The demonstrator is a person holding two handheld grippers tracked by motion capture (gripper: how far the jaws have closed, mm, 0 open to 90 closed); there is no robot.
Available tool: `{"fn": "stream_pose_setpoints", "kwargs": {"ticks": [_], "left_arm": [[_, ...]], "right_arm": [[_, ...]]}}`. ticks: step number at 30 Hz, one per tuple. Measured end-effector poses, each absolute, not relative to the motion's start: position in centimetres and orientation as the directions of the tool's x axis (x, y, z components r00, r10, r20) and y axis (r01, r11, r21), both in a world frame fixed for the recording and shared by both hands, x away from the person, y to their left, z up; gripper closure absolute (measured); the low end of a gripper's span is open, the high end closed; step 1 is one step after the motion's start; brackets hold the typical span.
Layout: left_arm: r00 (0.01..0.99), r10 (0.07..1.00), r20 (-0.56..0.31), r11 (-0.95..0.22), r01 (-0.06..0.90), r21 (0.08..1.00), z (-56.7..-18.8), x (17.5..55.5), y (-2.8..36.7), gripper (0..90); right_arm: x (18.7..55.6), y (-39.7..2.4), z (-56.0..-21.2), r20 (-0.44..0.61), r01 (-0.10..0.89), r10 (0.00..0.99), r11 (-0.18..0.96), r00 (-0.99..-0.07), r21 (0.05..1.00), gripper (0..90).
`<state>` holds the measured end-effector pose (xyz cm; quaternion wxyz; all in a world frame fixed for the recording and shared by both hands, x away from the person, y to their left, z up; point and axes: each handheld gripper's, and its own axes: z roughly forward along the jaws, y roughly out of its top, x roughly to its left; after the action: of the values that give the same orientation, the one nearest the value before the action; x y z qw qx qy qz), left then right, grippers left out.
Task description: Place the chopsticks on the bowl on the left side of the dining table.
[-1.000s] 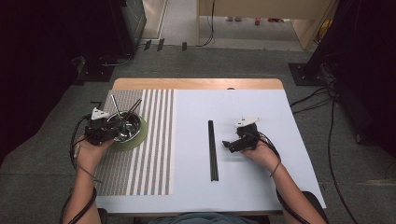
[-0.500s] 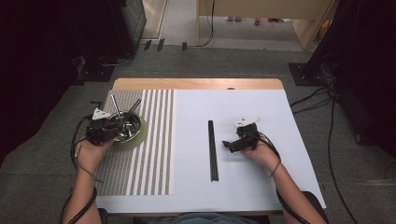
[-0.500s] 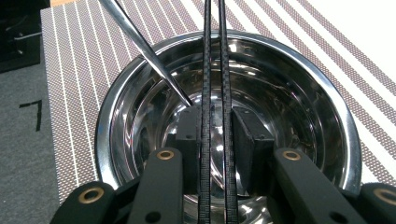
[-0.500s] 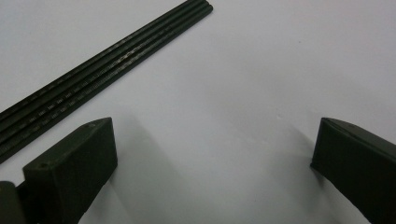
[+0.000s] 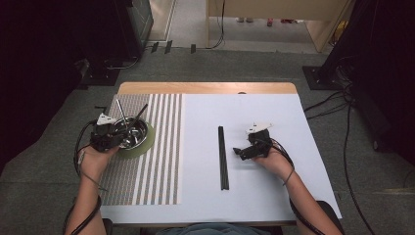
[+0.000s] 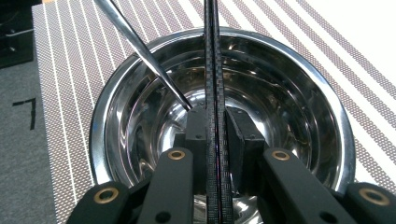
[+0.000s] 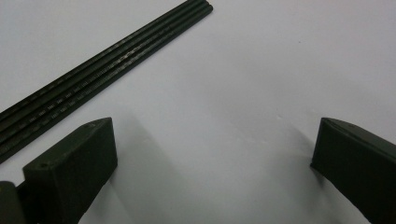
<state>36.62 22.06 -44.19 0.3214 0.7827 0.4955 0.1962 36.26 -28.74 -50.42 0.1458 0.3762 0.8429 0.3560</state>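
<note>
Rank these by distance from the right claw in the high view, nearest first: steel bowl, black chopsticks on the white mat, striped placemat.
1. Black chopsticks: just left of the right claw, on the white mat.
2. Striped placemat: farther left.
3. Steel bowl: farthest left, at the left claw.

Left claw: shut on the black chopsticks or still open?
Shut. The left claw has just been closing; its pads press both sides of the black chopsticks above the steel bowl.

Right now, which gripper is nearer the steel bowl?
Left. The left gripper is over the bowl, shut on black chopsticks; the right gripper is across the table.
</note>
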Motion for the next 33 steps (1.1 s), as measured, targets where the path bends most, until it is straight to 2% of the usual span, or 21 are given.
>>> {"fn": "stream_pose_setpoints", "kwargs": {"ticks": [23,26,33], "left_arm": [[0.522,0.853,-0.029,-0.361,0.628,0.689,-44.15,36.41,22.18,80.4],[0.512,0.859,-0.032,-0.351,0.632,0.691,-44.17,36.41,22.17,74.4],[0.486,0.873,-0.028,-0.322,0.62,0.716,-43.45,35.83,22.21,66.8]], "right_arm": [[36.25,-28.73,-50.42,0.022,0.53,0.738,0.464,-0.675,0.71,0.0],[36.25,-28.74,-50.42,0.022,0.53,0.738,0.464,-0.675,0.71,0.0],[36.25,-28.73,-50.42,0.022,0.53,0.738,0.464,-0.674,0.71,0.0]]}}
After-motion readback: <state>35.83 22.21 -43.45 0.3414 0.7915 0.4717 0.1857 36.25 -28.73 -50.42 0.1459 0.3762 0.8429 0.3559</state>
